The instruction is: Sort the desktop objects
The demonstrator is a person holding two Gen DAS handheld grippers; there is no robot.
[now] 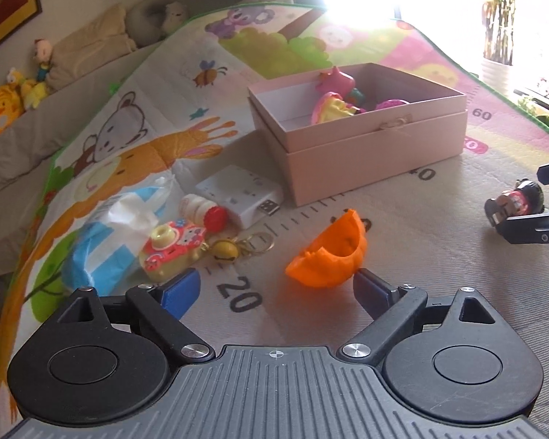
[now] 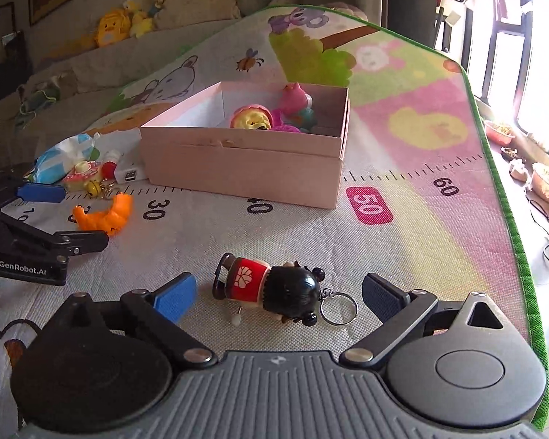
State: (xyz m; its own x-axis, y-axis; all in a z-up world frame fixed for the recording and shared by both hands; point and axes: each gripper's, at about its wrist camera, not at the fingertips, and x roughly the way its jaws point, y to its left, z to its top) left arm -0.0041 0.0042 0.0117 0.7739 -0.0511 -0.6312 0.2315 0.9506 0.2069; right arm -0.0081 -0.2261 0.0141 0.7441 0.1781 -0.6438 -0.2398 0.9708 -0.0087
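**Ana:** So, starting at the fingers: the left gripper [image 1: 274, 289] stands wide apart with nothing clamped. The orange shell toy [image 1: 329, 252] lies on the play mat [image 1: 402, 219] just ahead of the right-hand pad, and I cannot tell whether that pad touches it or merely overlaps it in view.

**Ben:** And the right gripper [image 2: 278, 296]?

**Ana:** Spread wide too, gripping nothing. The doll keychain [image 2: 274, 291] lies on its side between the two pads, clear of both, with its ring toward the right pad. From the left wrist view only part of that doll shows, near the right edge, half behind the other gripper's black fingers.

**Ben:** Farther out?

**Ana:** The pink box [image 2: 245, 161] sits open in the middle of the mat. Inside it, at the far right end, are a pink figure [image 2: 294, 98], a yellow-faced toy [image 2: 252, 119] and something teal; their lower parts are hidden by the box wall, so I can't name them properly.

**Ben:** The heap on the left?

**Ana:** A toy camera [image 1: 172, 252], a small bottle with a red cap [image 1: 205, 212], a bell on a key ring [image 1: 225, 250], a white adapter [image 1: 241, 197] and a blue-and-white tissue pack [image 1: 106, 234], crowded together and overlapping. Beyond the mat, window glare washes out the far right corner.
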